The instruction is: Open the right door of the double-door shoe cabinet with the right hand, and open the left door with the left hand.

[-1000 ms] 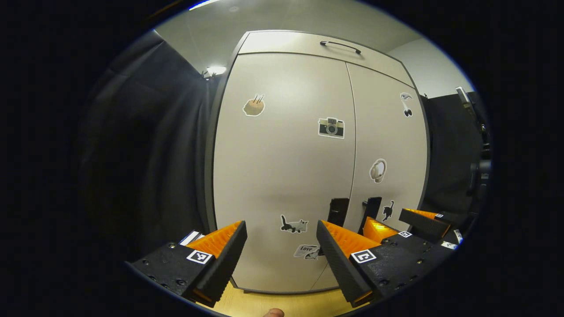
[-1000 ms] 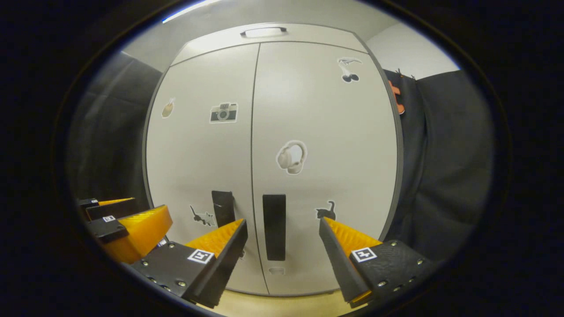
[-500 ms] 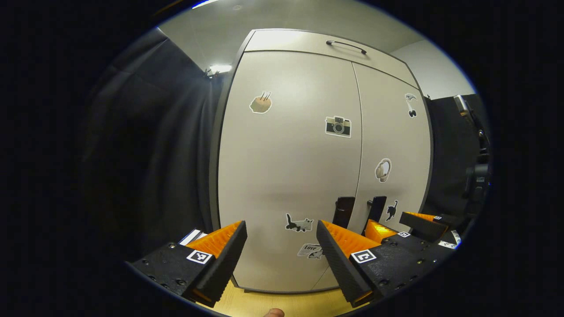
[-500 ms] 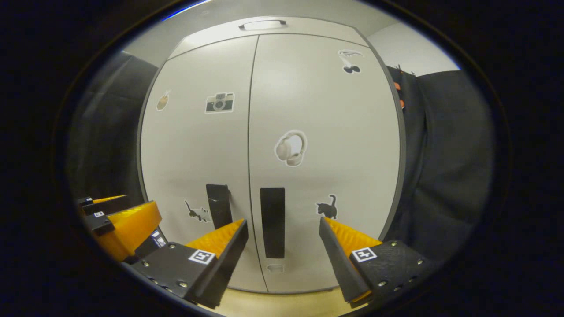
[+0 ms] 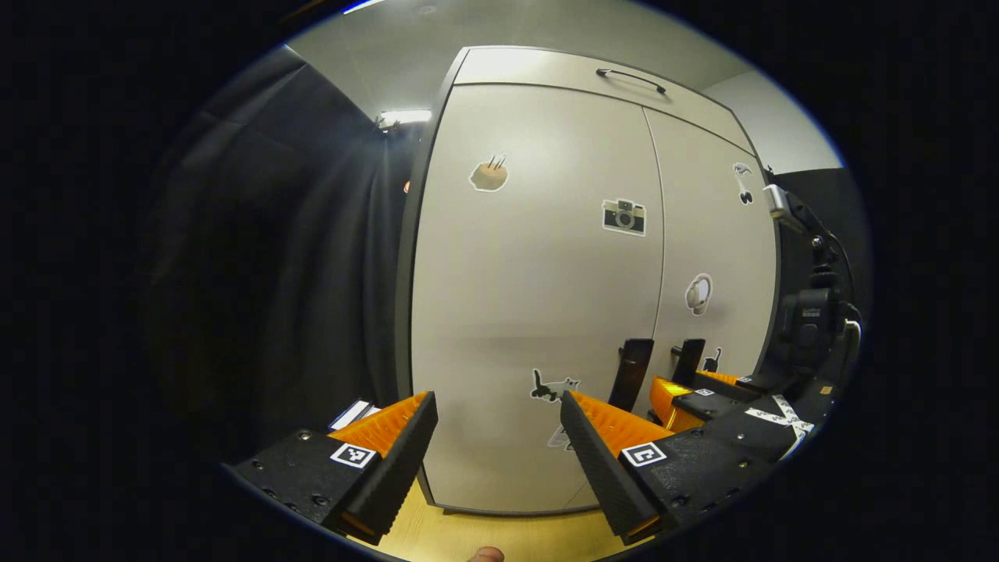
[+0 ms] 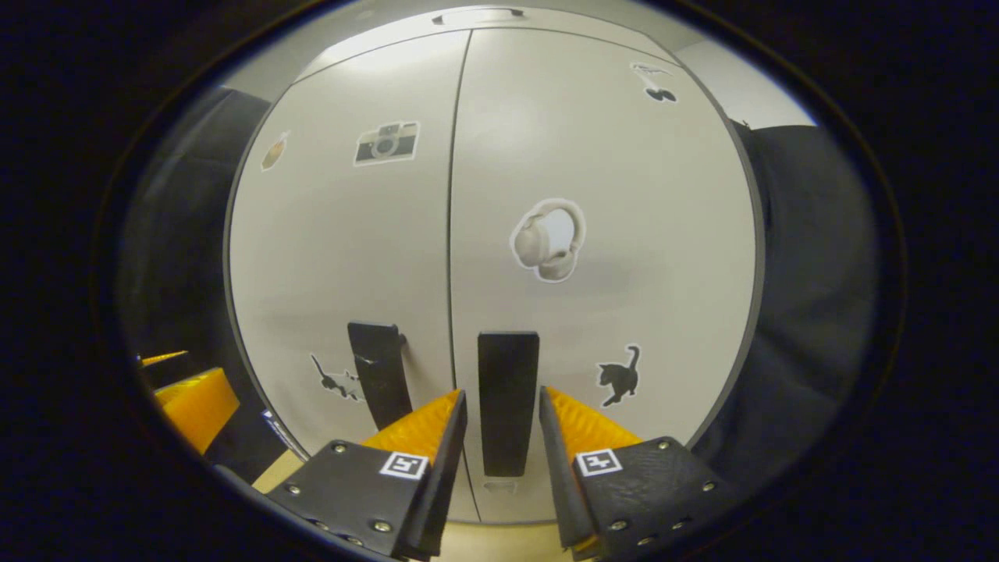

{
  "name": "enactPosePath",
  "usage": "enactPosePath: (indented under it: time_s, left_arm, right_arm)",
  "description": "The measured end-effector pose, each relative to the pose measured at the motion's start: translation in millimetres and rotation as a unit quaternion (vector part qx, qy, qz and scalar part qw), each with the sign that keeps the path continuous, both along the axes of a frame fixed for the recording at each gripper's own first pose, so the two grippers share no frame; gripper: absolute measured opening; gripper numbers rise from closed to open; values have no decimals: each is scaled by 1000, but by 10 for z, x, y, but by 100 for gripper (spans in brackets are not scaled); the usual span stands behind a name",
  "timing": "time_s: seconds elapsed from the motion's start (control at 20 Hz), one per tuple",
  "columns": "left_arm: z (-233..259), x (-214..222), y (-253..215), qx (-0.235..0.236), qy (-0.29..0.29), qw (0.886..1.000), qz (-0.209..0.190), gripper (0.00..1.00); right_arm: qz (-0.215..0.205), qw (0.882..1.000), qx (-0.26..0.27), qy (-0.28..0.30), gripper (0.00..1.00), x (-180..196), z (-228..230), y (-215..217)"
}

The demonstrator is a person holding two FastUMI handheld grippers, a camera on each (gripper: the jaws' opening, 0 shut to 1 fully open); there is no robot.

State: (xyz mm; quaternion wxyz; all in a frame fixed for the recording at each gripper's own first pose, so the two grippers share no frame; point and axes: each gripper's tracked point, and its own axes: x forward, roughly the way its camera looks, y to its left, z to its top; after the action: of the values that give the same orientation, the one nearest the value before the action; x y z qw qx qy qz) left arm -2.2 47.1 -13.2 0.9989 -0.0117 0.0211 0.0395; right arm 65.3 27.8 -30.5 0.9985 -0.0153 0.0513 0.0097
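The double-door shoe cabinet [image 6: 499,234] stands shut, both pale doors flush, stickers scattered over them. The right door [image 6: 601,195] carries a headphones sticker [image 6: 549,240] and a black cat sticker [image 6: 619,375]; the left door [image 5: 531,273] has a camera sticker [image 5: 623,216].

A second ago the right gripper [image 6: 503,406] hung back with its fingers wide. Now it has pushed in close and narrowed them, so they flank the right door's black vertical handle [image 6: 507,398] — near it on both sides, though I cannot tell that either finger actually touches yet. I judge the grasp about to close; the pull comes next.

The left gripper [image 5: 498,406] has drifted leftward, its fingers spread wide on nothing, the left door's handle [image 5: 634,373] off to its right — that door waits its turn.
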Motion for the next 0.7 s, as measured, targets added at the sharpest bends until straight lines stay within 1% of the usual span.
enactPosePath:
  time_s: [0.05,0.1,0.15,0.25,0.3,0.35,0.4,0.7]
  left_arm:
    - [-19,-1,31,-2,3,1000,2,98]
    - [-38,-6,51,-5,6,1000,4,98]
    - [-51,-9,79,-9,8,1000,6,98]
    - [-77,-8,105,-14,11,1000,9,99]
    - [-84,-14,112,-15,13,1000,9,99]
    - [-88,-27,119,-14,13,1000,9,99]
    - [-80,-32,114,-14,12,1000,9,99]
    - [-102,-61,43,-10,16,1000,0,98]
  right_arm:
    - [-7,1000,-6,3,56,-13,-24,-23]
    - [-12,1000,-1,0,43,33,-14,-43]
    - [-14,1000,0,3,36,42,-21,-38]
    - [-18,1000,6,5,36,64,-24,-33]
    - [-18,1000,8,12,30,60,-56,-39]
    - [-18,1000,11,10,30,58,-44,-44]
    - [-16,1000,13,8,23,54,-42,-38]
    - [10,1000,20,11,23,-82,-34,-69]
